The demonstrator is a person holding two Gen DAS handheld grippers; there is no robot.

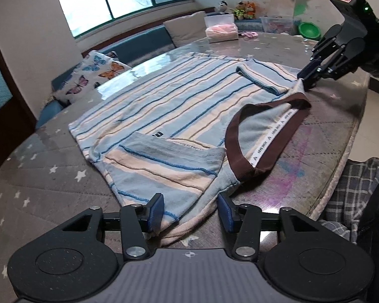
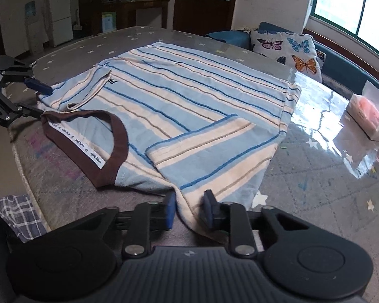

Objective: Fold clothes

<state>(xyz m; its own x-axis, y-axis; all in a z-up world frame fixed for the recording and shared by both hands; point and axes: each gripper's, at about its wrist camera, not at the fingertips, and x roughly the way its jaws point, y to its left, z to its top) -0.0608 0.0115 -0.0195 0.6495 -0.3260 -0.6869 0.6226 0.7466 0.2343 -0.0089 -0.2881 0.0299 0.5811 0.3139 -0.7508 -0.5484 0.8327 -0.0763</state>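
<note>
While the striped shirt (image 1: 164,106) lies flat near the table's (image 1: 50,184) front edge, sleeves folded inward and brown collar (image 1: 262,136) toward that edge, the left gripper (image 1: 189,212) has its jaws spread apart around one shoulder corner; the right gripper (image 2: 188,210) likewise straddles the other shoulder, jaws parted, fabric between them but not pinched
</note>
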